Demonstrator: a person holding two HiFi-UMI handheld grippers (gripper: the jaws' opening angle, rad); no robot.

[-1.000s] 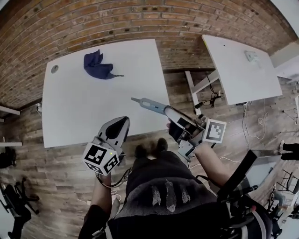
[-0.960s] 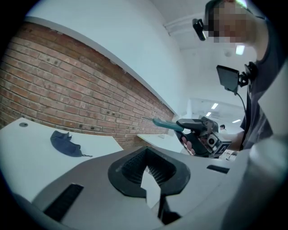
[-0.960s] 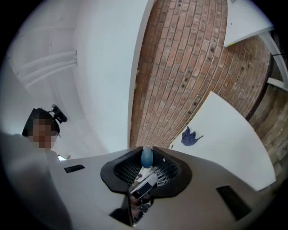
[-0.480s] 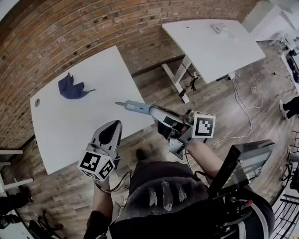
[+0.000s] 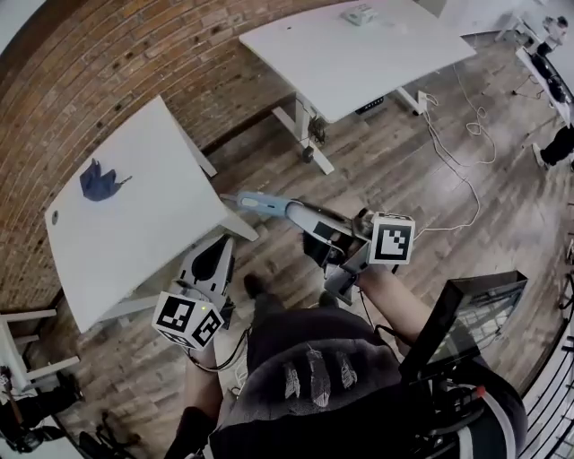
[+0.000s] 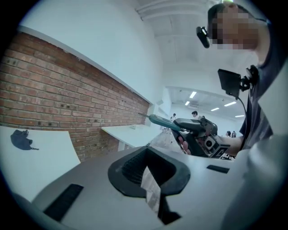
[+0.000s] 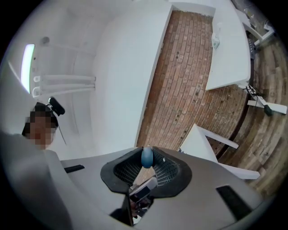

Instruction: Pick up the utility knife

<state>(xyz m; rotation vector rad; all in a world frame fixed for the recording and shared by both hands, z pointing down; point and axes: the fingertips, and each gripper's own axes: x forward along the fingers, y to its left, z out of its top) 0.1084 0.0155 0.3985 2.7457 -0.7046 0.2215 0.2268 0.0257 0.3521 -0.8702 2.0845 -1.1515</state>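
Torso and forearms of the person fill the bottom of the head view, and two hand-held grippers reach out from them. The left hand-held gripper (image 5: 222, 244) sits low on the person's left and points forward and a little downward; its jaws are pressed together with nothing between them, as its own view shows (image 6: 148, 174). The right hand-held gripper (image 5: 314, 220) is stretched across in front of the body, roughly level, aimed toward the left of the head view. Its jaws are pinching the single utility knife (image 5: 263, 204), whose blue-grey body sticks out beyond the fingertips. In the right gripper view the knife's rounded blue end (image 7: 147, 157) shows between the black pads. The knife is therefore off every bench, carried in the air above the wooden floor (image 5: 404, 170), with its free end seen just beside the corner of the nearer bench. There are two white benches. The nearer bench (image 5: 152, 233), at the left, carries one crumpled dark blue cloth (image 5: 100, 180) near its far side. The farther bench (image 5: 359, 63), at the top, carries one small pale object (image 5: 361, 13) too small to identify. Loose cables (image 5: 446, 134) trail over the floor beside it. A brick wall (image 5: 134, 54) runs behind both benches.
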